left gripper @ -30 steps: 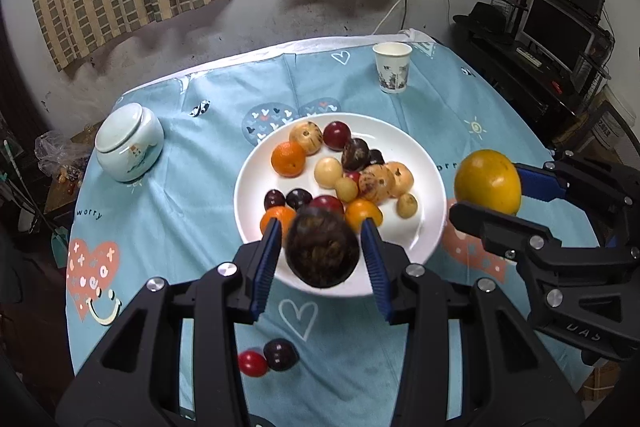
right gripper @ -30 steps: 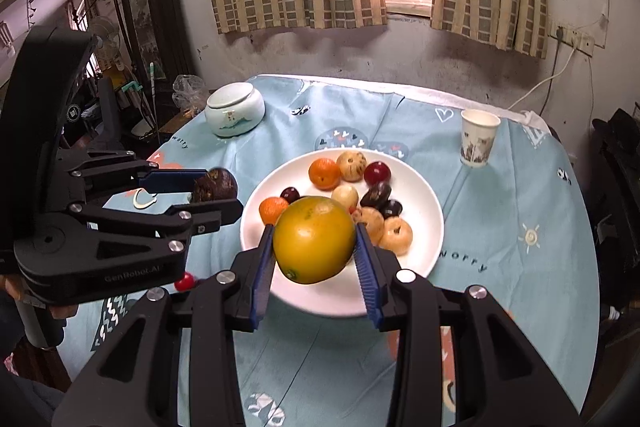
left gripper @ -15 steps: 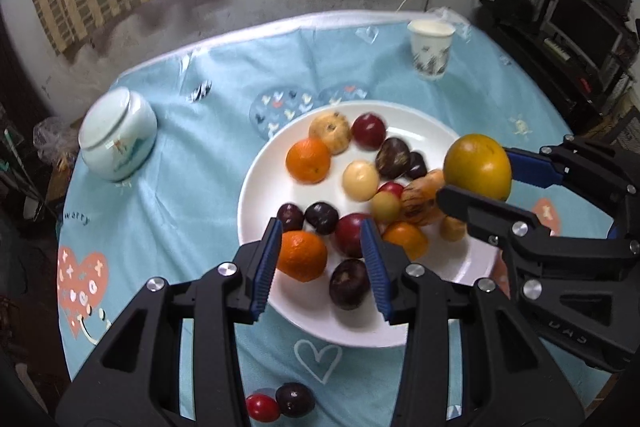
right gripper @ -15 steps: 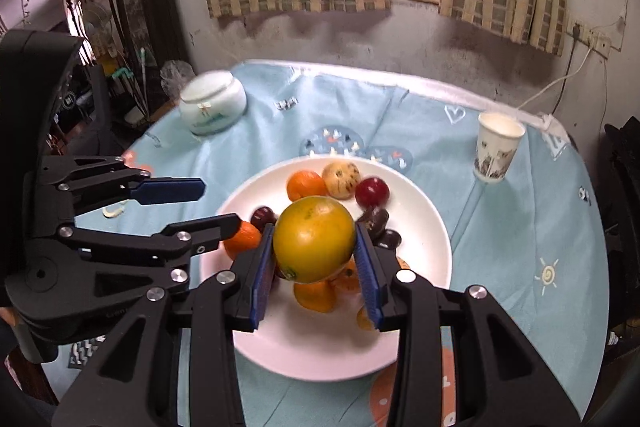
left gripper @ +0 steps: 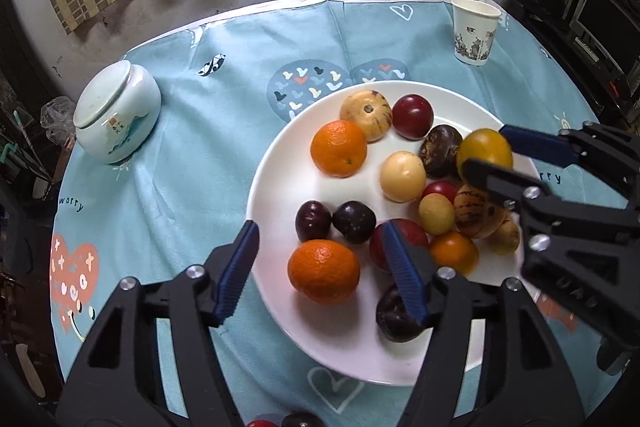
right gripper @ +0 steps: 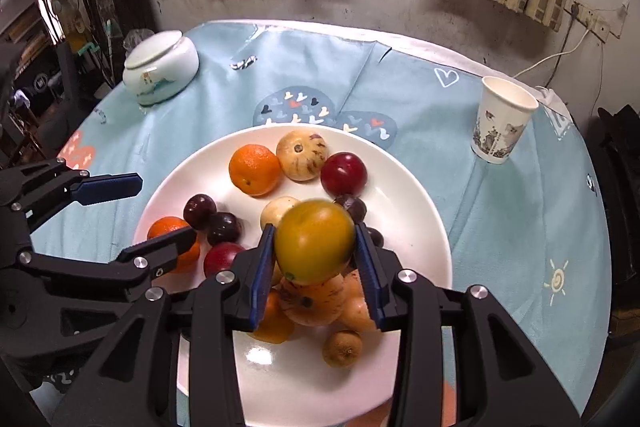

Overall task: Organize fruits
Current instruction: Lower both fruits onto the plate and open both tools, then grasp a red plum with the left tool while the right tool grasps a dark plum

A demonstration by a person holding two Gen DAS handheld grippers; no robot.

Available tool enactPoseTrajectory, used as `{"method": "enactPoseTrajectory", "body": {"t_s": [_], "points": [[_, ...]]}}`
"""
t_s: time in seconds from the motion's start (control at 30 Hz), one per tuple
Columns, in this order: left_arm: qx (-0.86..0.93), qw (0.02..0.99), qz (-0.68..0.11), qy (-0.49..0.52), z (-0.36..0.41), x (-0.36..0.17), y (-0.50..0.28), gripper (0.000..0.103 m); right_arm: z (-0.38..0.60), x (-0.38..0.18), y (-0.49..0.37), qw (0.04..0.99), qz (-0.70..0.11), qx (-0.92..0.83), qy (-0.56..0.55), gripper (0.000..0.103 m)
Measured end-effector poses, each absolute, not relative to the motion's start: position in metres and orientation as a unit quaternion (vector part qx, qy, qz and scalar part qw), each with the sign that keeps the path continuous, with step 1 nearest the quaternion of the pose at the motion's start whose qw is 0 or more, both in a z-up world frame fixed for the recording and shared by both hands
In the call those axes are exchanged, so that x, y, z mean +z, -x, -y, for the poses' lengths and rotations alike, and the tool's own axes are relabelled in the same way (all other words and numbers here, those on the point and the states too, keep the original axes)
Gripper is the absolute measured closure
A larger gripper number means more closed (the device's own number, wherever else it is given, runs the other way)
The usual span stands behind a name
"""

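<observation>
A white plate (left gripper: pixel 280 163) on the blue tablecloth holds several fruits: oranges, red and dark plums, pale and striped ones. My left gripper (left gripper: pixel 320 271) is open and empty over the plate's near-left rim, above an orange (left gripper: pixel 323 271). A dark fruit (left gripper: pixel 394 319) lies on the plate by its right finger. My right gripper (right gripper: pixel 315 273) is shut on a yellow-green fruit (right gripper: pixel 314 239) and holds it over the plate's fruit pile (right gripper: pixel 316 301). The held fruit also shows in the left wrist view (left gripper: pixel 484 151).
A pale lidded jar (left gripper: pixel 116 117) stands at the left. A paper cup (left gripper: pixel 474 31) stands at the back right. Two small fruits (left gripper: pixel 280 421) lie on the cloth in front of the plate. A dark desk with a monitor (left gripper: pixel 600 11) stands beyond the table's right edge.
My left gripper let go of the dark fruit, which now lies on the plate, and opened wide. My right gripper carried the yellow-green fruit over the plate's fruits.
</observation>
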State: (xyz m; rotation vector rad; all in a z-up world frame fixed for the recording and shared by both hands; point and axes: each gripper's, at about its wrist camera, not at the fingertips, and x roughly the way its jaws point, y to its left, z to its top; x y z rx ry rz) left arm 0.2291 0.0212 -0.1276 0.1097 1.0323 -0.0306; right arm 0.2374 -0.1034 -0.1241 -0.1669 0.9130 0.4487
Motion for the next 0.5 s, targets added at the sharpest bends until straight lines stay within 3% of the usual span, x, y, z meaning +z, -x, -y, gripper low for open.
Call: {"method": "enactPoseTrajectory", "body": {"t_s": [0.07, 0.1, 0.13, 0.33, 0.5], "points": [[-0.012, 0.867, -0.495, -0.051, -0.022, -0.128, -0.228, 0.036, 0.110, -0.118, -0.232, 0.872, -0.431, 0.221, 0.066, 0.059], [-0.012, 0.867, -0.495, -0.049, -0.023, -0.127, -0.226, 0.033, 0.112, -0.115, -0.228, 0.874, -0.426, 0.227, 0.057, 0.042], [-0.011, 0.868, -0.494, -0.050, -0.023, -0.126, -0.224, 0.031, 0.114, -0.111, -0.224, 0.879, -0.417, 0.227, 0.052, 0.035], [-0.008, 0.876, -0.481, -0.046, -0.029, -0.111, -0.199, 0.026, 0.123, -0.097, -0.182, 0.879, -0.411, 0.239, 0.032, 0.035], [-0.005, 0.877, -0.479, -0.031, -0.042, -0.102, -0.163, 0.021, 0.131, -0.131, -0.116, 0.844, -0.472, 0.254, -0.007, 0.035]]}}
